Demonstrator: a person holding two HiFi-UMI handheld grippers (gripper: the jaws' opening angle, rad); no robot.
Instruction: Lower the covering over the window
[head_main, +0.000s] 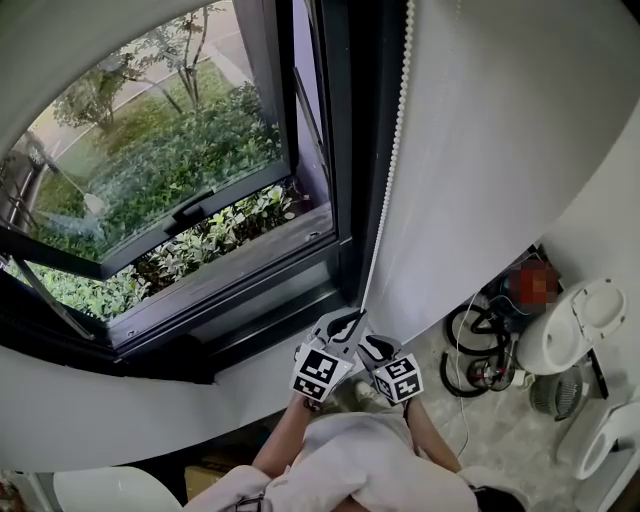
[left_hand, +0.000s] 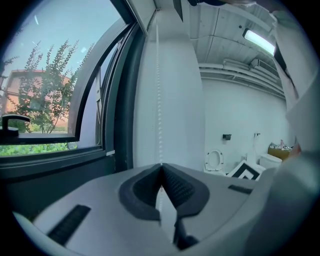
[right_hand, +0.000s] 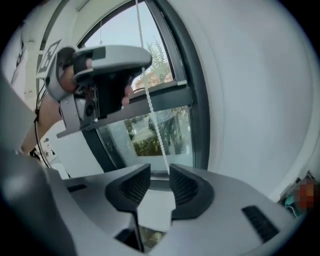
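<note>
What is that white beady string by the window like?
The bead chain is a thin line of small white beads, plastic by the look. It hangs nearly straight down along the edge of the white blind, beside the dark window frame. Low down, the left gripper is shut on it. Just below that, it runs between the open jaws of the right gripper, whose pads do not press on it.
</note>
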